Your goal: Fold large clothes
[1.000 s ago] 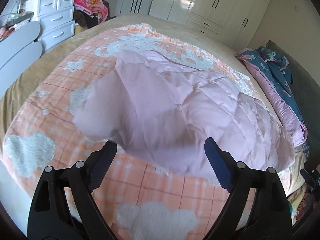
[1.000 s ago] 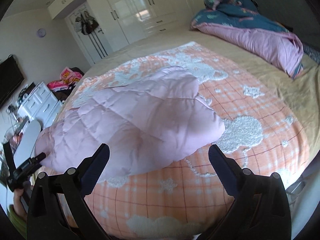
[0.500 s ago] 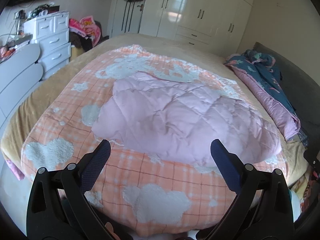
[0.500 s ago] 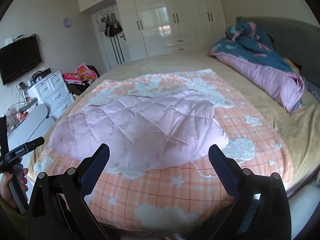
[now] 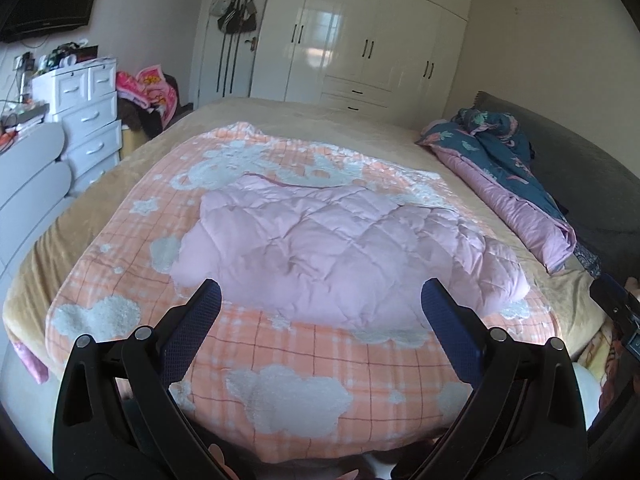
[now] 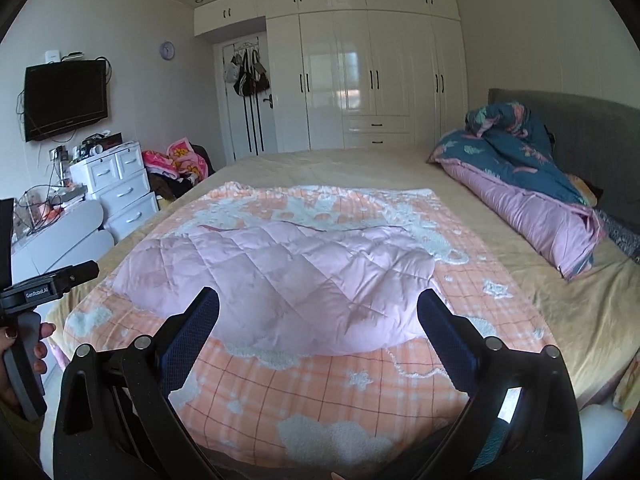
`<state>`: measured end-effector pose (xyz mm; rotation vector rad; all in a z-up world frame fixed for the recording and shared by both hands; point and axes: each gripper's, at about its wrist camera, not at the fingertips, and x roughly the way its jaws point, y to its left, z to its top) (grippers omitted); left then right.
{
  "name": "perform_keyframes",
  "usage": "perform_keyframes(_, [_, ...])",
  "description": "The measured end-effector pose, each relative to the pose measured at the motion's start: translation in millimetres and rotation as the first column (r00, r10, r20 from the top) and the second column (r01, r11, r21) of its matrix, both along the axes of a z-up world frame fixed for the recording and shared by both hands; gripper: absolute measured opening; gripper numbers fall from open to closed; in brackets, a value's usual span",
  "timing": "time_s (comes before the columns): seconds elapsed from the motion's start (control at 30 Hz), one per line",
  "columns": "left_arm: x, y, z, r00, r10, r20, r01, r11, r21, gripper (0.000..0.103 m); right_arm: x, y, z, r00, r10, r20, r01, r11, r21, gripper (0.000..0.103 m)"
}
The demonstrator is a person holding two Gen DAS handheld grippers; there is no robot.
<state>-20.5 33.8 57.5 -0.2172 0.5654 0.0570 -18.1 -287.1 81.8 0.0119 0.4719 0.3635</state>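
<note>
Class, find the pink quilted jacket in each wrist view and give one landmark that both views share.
Left wrist view: the pink jacket lies mid-frame on the orange blanket, just beyond the open left gripper.
Right wrist view: the jacket lies centre-left on the blanket, beyond the open right gripper.
Shared landmark: the white wardrobe on the far wall.

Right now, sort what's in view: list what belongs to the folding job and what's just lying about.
Part of the job:
- pink quilted coat, lying on the orange checked blanket
- left gripper, open and empty
- right gripper, open and empty

Lying about:
- rolled teal and pink duvet by the headboard
- white drawers
- pink clothes heap
- hanging bags
</note>
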Motion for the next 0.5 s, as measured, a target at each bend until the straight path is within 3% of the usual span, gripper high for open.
perform_keyframes(0.2, [-6, -17, -7, 1.0, -0.022, 0.021, 0.021, 0.999, 0.026, 0.094, -12, -1, -10, 1.0, -0.019, 0.025, 0.019, 1.0, -0.009, 0.099])
perform_keyframes(0.5, [-3, -37, -34, 0.997, -0.08, -0.022, 0.08, 0.997, 0.015, 0.094, -5, 2, -52, 0.995, -0.041, -0.094, 0.04, 0.999, -0.019, 0.099])
